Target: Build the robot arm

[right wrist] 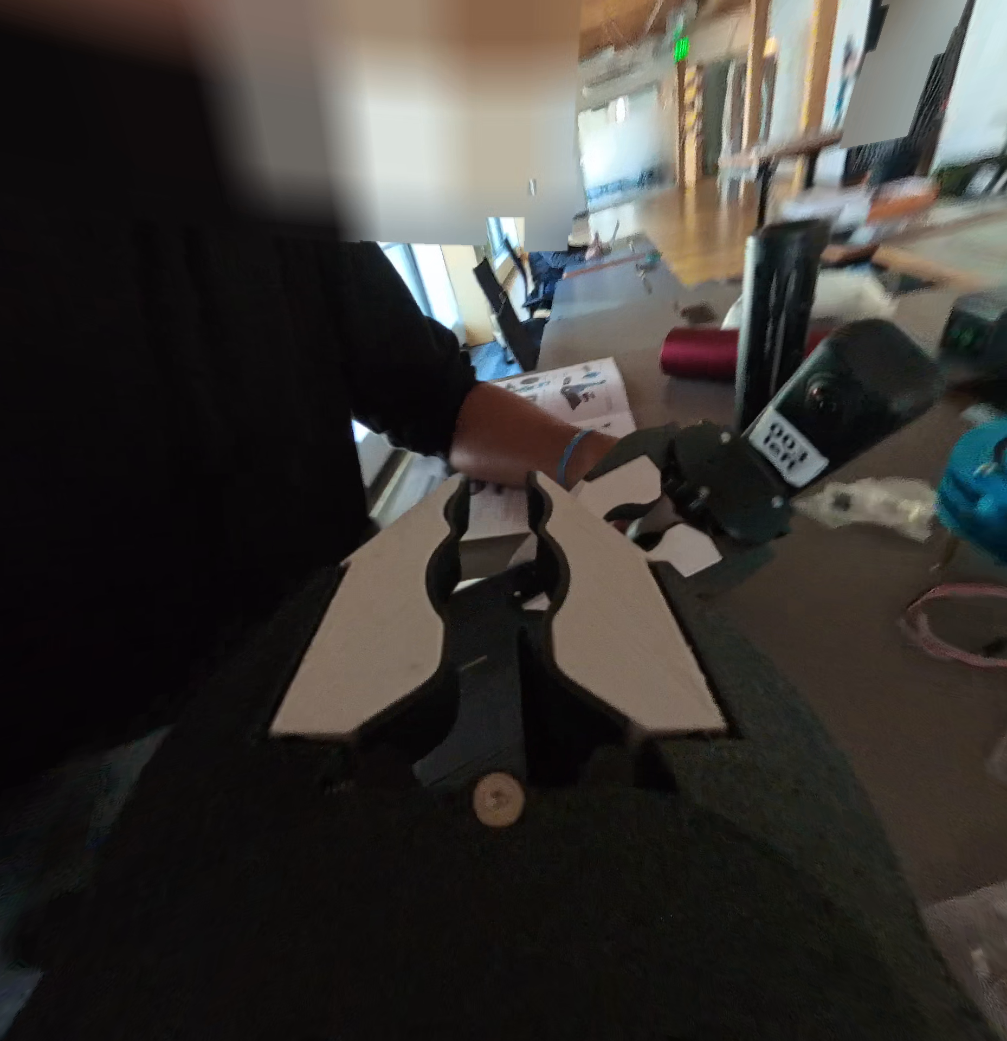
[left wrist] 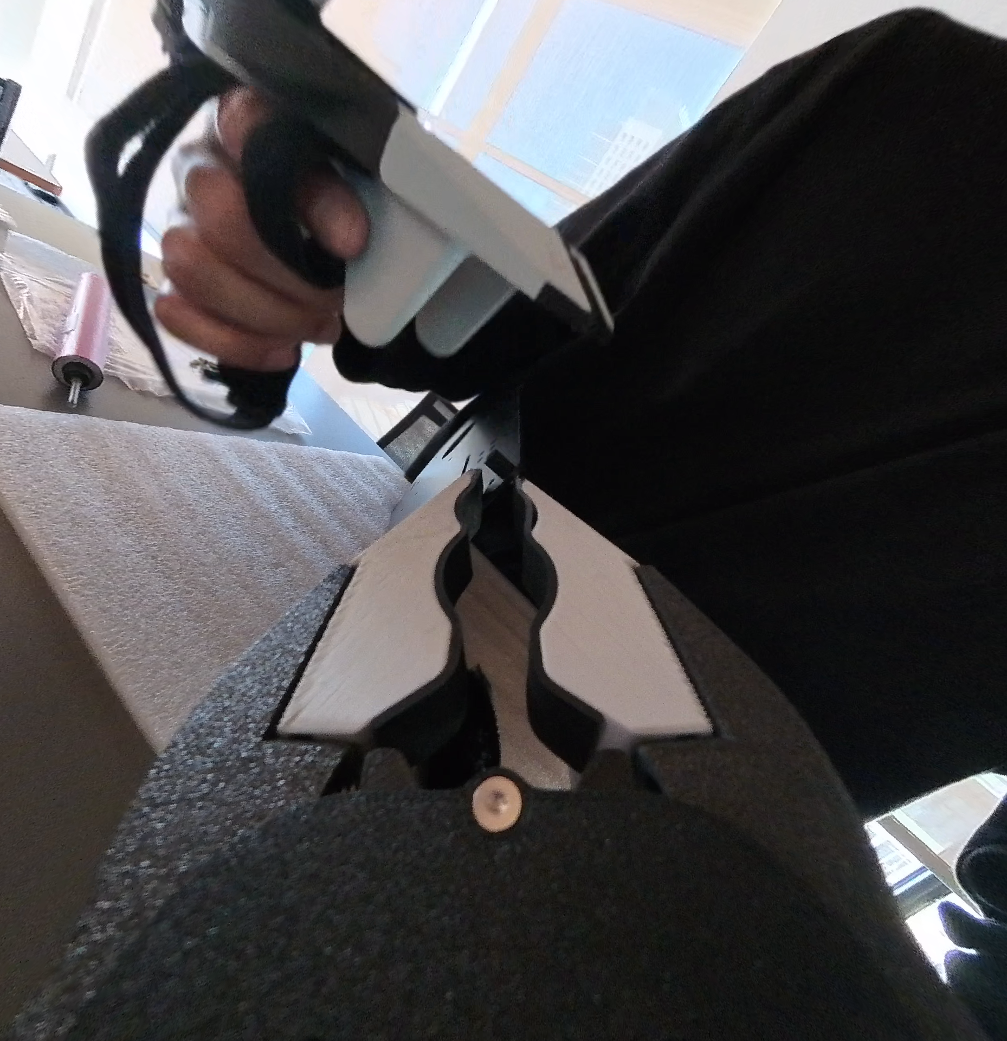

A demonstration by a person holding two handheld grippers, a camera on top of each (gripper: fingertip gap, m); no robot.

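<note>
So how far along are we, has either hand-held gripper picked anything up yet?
Done: nothing visible; both sets of jaws stand apart and empty. In hand: the left hand-held gripper and right hand-held gripper point toward each other, gripping nothing. Remaining: the pink roller, white foam sheet and booklet lie ungripped.

The grey-brown worktop (right wrist: 828,704) carries a white foam sheet (left wrist: 169,535), pink roller (left wrist: 87,332), open booklet (right wrist: 569,394), dark red roll (right wrist: 698,352) and blue reel (right wrist: 980,495).
</note>
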